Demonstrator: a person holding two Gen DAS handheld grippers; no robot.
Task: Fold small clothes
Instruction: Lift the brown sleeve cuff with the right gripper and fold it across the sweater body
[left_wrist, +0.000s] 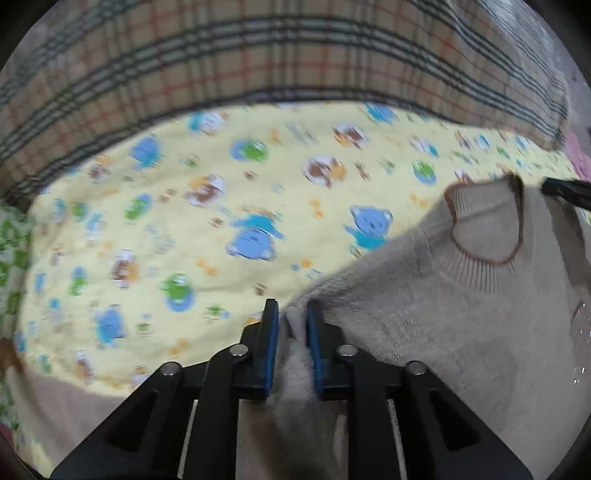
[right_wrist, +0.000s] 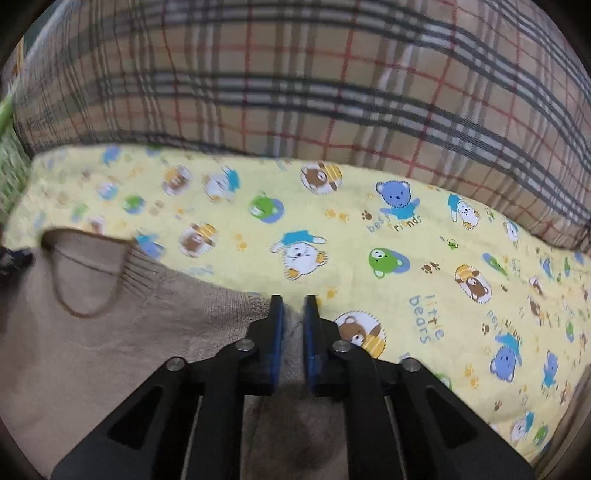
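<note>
A small beige knit sweater (left_wrist: 461, 314) lies on the yellow cartoon-bear sheet (left_wrist: 221, 229), its brown-trimmed neck opening (left_wrist: 487, 225) facing up. In the left wrist view my left gripper (left_wrist: 292, 314) is shut on a bunched ridge of the sweater's shoulder, and the fabric fills the gap between the blue pads (left_wrist: 271, 343). In the right wrist view the sweater (right_wrist: 129, 350) spreads to the left, its neck opening (right_wrist: 86, 277) at the far left. My right gripper (right_wrist: 294, 306) straddles the sweater's other shoulder edge, jaws narrow, with fabric in the gap.
A plaid tan cushion (left_wrist: 295, 55) runs along the far side of the sheet (right_wrist: 443, 258). Green checked cloth (left_wrist: 11, 251) shows at the left edge. The black tip of the other gripper (left_wrist: 569, 192) pokes in at the right of the left wrist view.
</note>
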